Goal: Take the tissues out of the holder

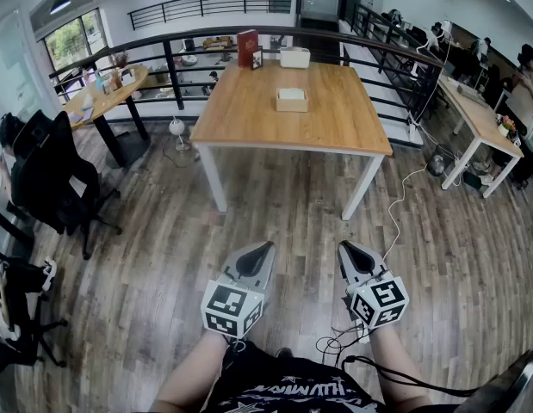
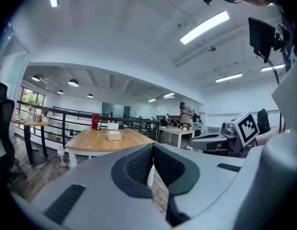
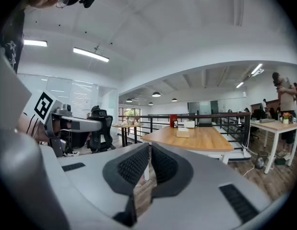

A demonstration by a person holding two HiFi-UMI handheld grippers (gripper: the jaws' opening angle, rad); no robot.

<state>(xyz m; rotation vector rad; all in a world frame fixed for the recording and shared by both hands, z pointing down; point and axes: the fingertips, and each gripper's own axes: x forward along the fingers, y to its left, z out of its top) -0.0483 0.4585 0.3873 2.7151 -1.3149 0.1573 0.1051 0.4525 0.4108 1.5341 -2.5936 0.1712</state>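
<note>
The tissue holder [image 1: 292,104] stands on the far half of the wooden tabletop [image 1: 249,119], with white tissues [image 1: 291,94] in its top. The left tongs [image 1: 263,249] and right tongs [image 1: 344,248] are well apart from it, both closed on nothing. If they arrive closed, they will probably push the light holder away instead of pinching tissue.

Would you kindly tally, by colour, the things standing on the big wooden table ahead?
Tan, tissue holder: 1
White, box: 1
Red, book: 1
Dark, small frame: 1
Total: 4
</note>
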